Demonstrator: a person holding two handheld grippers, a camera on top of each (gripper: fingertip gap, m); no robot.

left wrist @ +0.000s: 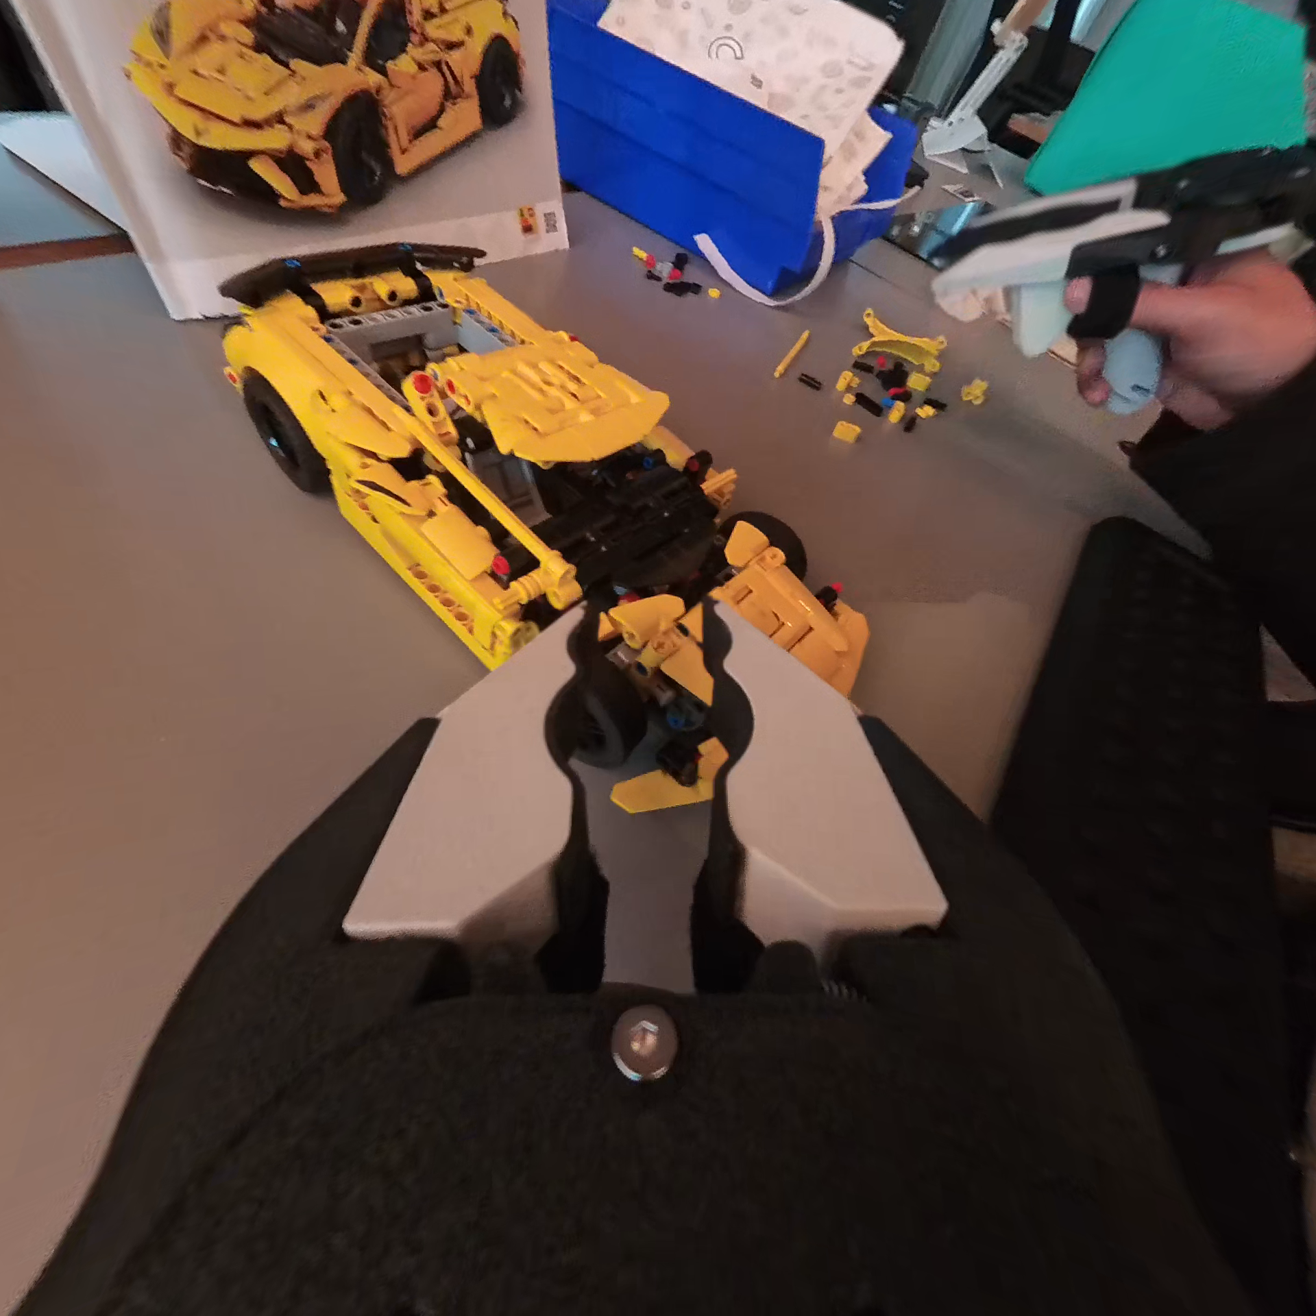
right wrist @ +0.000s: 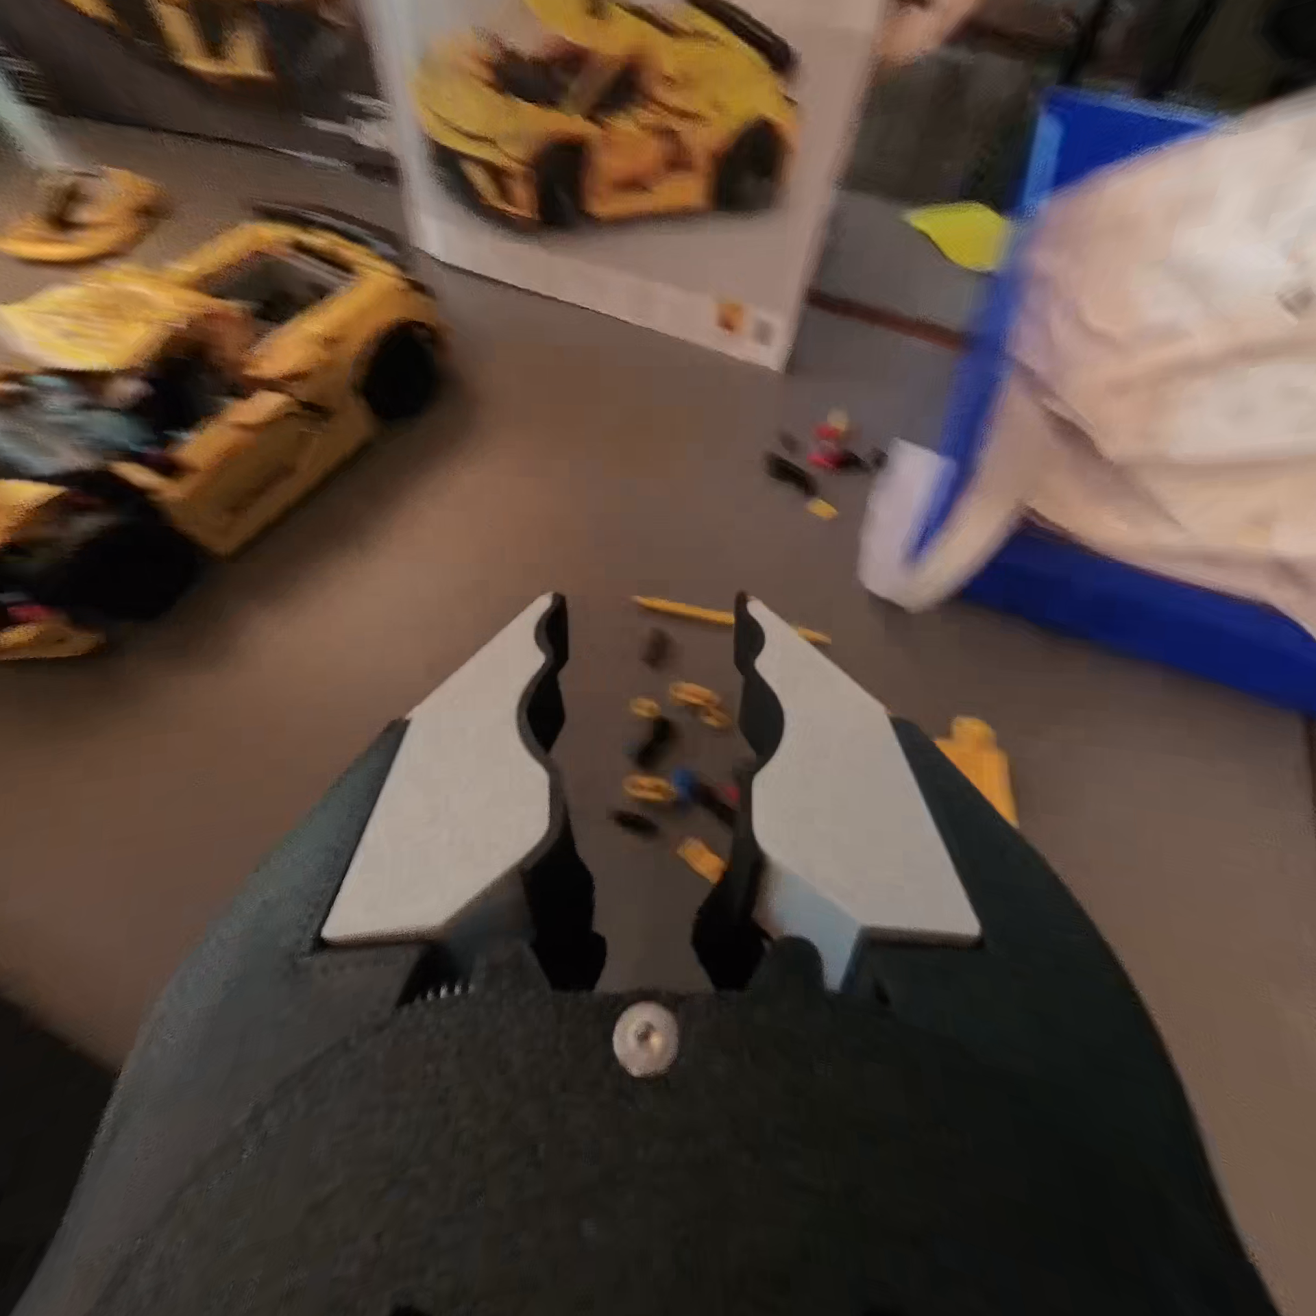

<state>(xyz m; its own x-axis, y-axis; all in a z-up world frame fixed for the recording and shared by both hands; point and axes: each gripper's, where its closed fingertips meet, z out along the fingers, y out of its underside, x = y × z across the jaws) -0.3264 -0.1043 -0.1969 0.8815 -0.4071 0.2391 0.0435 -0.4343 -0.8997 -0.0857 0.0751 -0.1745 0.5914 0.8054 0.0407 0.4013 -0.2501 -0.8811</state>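
The left tongs [left wrist: 644, 612] stand spread around the brick-built yellow car's [left wrist: 456, 456] front corner, not visibly pinching. The right tongs [right wrist: 648, 612] hover spread over loose small pieces [right wrist: 669, 755] on the worktop [right wrist: 427, 641]. The car looks rigid but liable to shed snapped-on panels; the chassis beams look safest to grip.

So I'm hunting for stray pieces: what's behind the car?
Behind the car stands its box, upright on the table, close to the rear wing. Whatever lies behind the box is hidden.
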